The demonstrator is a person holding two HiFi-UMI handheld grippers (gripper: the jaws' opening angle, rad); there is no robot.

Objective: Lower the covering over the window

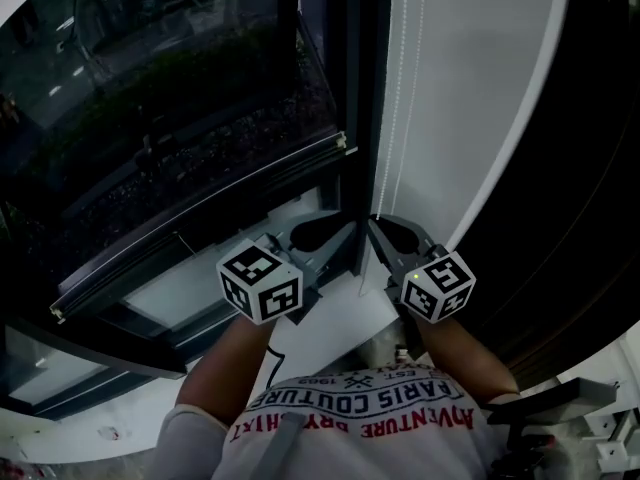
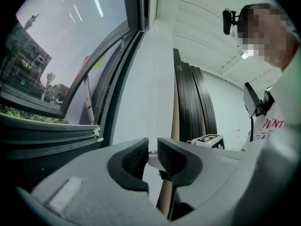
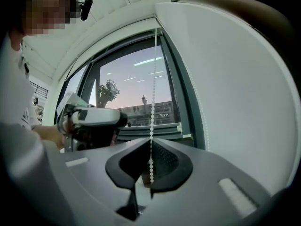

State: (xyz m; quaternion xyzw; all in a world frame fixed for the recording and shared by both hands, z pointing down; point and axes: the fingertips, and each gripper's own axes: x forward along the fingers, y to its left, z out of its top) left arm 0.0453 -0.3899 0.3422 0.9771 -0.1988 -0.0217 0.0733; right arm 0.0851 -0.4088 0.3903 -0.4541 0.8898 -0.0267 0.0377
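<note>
A white bead chain point(image 1: 399, 88) hangs down the white wall strip beside the dark window point(image 1: 170, 98). My right gripper point(image 1: 380, 226) is shut on this chain; in the right gripper view the beads point(image 3: 152, 102) run down into the closed jaws of the right gripper point(image 3: 150, 147). My left gripper point(image 1: 338, 230) sits just left of it, tips almost touching. In the left gripper view the left gripper point(image 2: 153, 147) shows a narrow gap, and the thin chain point(image 2: 154, 88) drops into that gap without being pinched. A pale horizontal bar point(image 1: 200, 218) crosses the window glass.
The dark window frame post point(image 1: 360, 88) stands between glass and white wall point(image 1: 470, 98). Dark stacked panels point(image 2: 193, 102) lean against the wall on the room side. The person's printed shirt point(image 1: 360, 408) fills the bottom of the head view.
</note>
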